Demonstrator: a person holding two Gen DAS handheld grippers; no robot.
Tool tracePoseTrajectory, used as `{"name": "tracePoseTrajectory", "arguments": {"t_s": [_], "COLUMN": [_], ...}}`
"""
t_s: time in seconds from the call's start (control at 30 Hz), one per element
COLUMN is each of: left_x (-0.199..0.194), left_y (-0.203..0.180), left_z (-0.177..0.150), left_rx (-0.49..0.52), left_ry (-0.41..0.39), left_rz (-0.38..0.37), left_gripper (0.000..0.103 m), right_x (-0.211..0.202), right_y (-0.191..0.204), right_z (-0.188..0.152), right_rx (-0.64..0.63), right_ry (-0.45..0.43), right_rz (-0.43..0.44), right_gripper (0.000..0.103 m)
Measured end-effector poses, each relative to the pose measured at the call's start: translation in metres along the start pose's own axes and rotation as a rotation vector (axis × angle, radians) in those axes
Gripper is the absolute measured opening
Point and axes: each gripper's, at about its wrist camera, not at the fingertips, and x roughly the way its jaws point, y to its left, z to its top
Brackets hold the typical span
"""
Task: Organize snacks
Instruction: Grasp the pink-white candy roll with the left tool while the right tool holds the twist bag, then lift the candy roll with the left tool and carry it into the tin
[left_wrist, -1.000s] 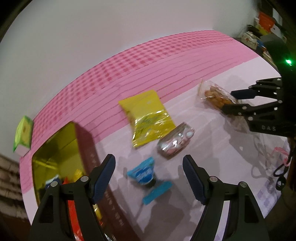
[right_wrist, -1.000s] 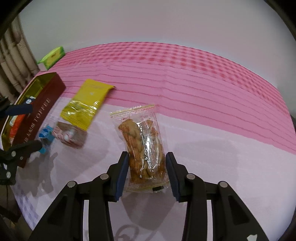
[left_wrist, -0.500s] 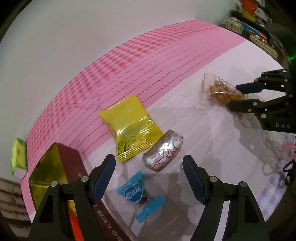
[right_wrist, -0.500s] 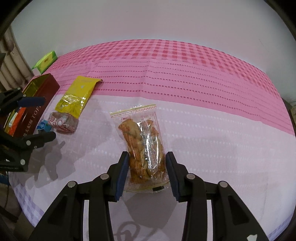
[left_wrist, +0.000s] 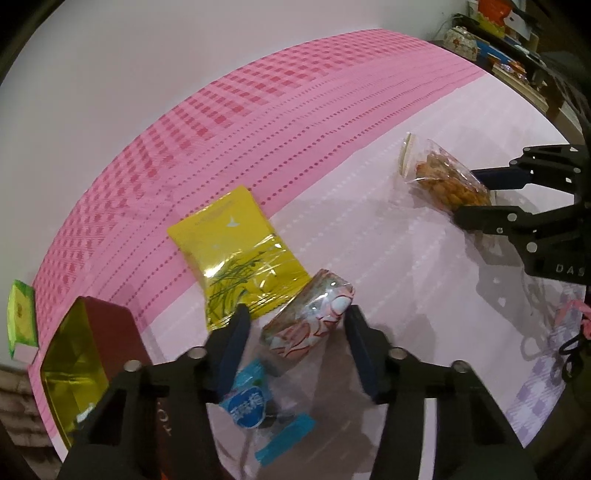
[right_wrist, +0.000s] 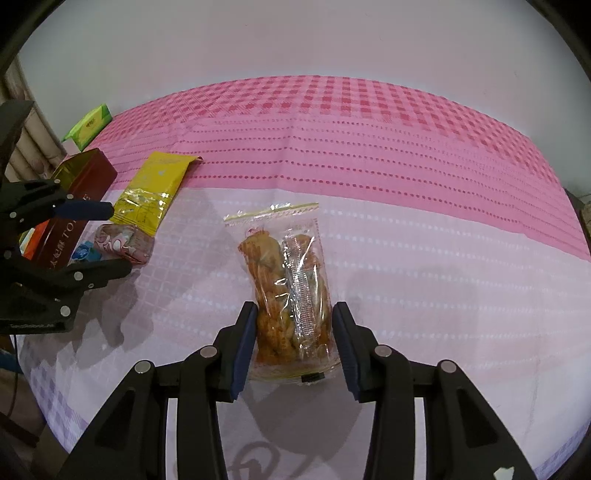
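A silver and pink patterned snack packet (left_wrist: 310, 325) lies on the pink tablecloth, partly on the corner of a yellow packet (left_wrist: 236, 251). My left gripper (left_wrist: 296, 314) stands over it with its jaws closing. The packet sits between the pads, and a small gap still shows on the left side. A blue wrapped candy (left_wrist: 247, 402) lies just under the left finger. My right gripper (right_wrist: 294, 310) is shut on the near end of a clear bag of fried snacks (right_wrist: 284, 258), which rests on the cloth.
A red tin (left_wrist: 110, 332) with a gold inside holds a few snacks at the left. A green box (left_wrist: 22, 321) lies beyond the tin near the table's edge. Cluttered shelves (left_wrist: 480, 29) stand past the far right corner.
My left gripper moved down and over the silver and pink packet, and its jaws narrowed from wide apart to just outside the packet. The right gripper stayed on the clear bag.
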Motion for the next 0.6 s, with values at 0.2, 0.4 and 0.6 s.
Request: {"name": "tracePoseTrajectory", "arguments": {"t_s": [0.2, 0.4, 0.6], "left_x": [0.0010, -0.0017, -0.0083], "left_y": [-0.0031, -0.0035, -0.0073], "left_z": [-0.0006, -0.0032, -0.0092], "left_rx": [-0.014, -0.043, -0.057], "left_ry": [0.005, 0.011, 0.024], "left_rz": [0.012, 0.025, 0.047], "left_gripper": [0.041, 0.037, 0.036], "right_x": [0.0008, 0.0013, 0.0019], "right_y": [0.0019, 0.0034, 0.0039], "right_z": [-0.0008, -0.0021, -0.0012], "right_rx": [-0.010, -0.004, 0.003], "right_ry": [-0.001, -0.007, -0.007], "right_rz": [-0.007, -0.014, -0.021], "right_gripper": [0.039, 0.039, 0.039]}}
